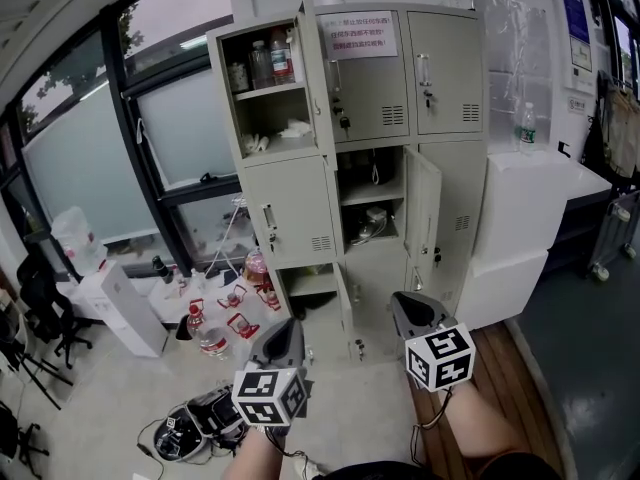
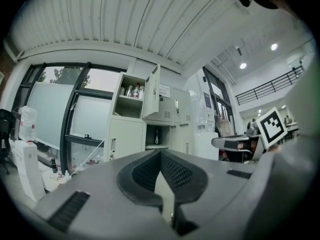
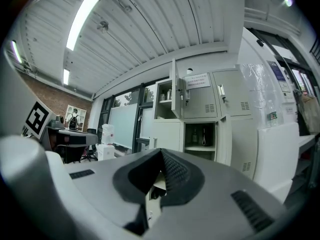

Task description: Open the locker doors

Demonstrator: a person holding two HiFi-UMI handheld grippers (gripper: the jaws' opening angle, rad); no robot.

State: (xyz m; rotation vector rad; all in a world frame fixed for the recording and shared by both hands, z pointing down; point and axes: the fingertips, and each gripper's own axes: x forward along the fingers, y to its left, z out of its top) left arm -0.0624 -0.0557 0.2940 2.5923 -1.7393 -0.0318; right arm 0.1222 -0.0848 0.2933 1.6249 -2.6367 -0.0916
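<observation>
Grey locker point(image 1: 445, 73) well beyond closed fingers point(image 2: 177, 171).

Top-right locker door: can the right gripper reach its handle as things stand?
Probably yes, after stepping closer: nothing stands between the right gripper and the top-right door; its fingers are shut.

Straight ahead, locker point(image 1: 445, 68); on its top left shelf, bottles point(image 1: 270, 60); left of it, window point(image 1: 180, 128); right, just beside it, stacked boxes point(image 1: 520, 218) with a bottle point(image 1: 527, 128) on top; on the floor point(image 1: 120, 393) before the window, more bottles point(image 1: 210, 336); farther left, chair point(image 1: 42, 303).
</observation>
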